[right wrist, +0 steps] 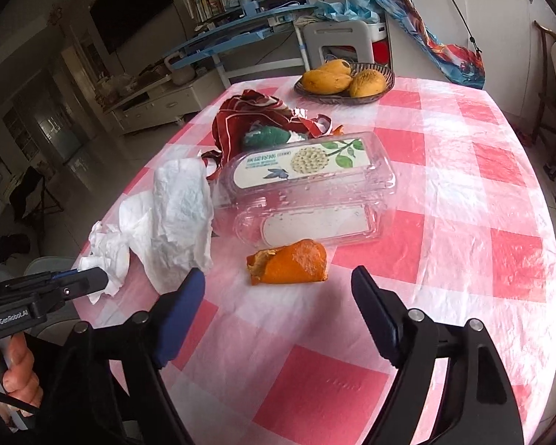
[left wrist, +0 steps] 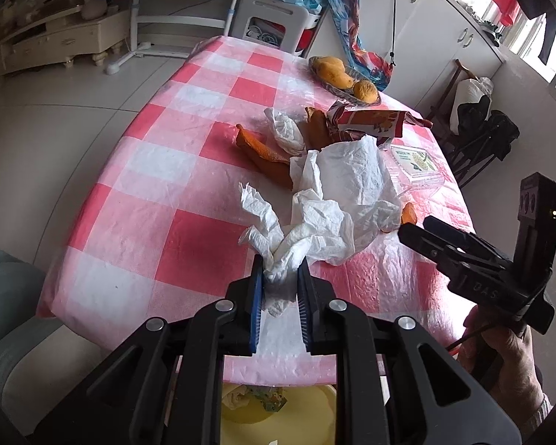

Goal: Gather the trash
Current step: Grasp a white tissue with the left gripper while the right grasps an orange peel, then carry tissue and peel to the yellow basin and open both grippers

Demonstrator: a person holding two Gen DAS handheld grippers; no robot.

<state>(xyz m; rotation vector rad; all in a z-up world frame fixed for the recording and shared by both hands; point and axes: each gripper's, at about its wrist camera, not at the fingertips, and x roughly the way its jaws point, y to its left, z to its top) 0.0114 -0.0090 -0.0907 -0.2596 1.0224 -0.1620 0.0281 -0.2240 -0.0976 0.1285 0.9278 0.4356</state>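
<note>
White crumpled tissue (left wrist: 278,259) is sitting pinched between my left fingers (left wrist: 280,278), which are clamping on its near end just above the checked worktop (left wrist: 189,237). My right fingers (right wrist: 278,289) are standing wide apart, gripping nothing, with an orange peel (right wrist: 289,265) lying just beyond them.

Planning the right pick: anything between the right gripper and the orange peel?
Nothing: the right wrist view shows only bare checked tablecloth between the open right gripper and the orange peel.
</note>
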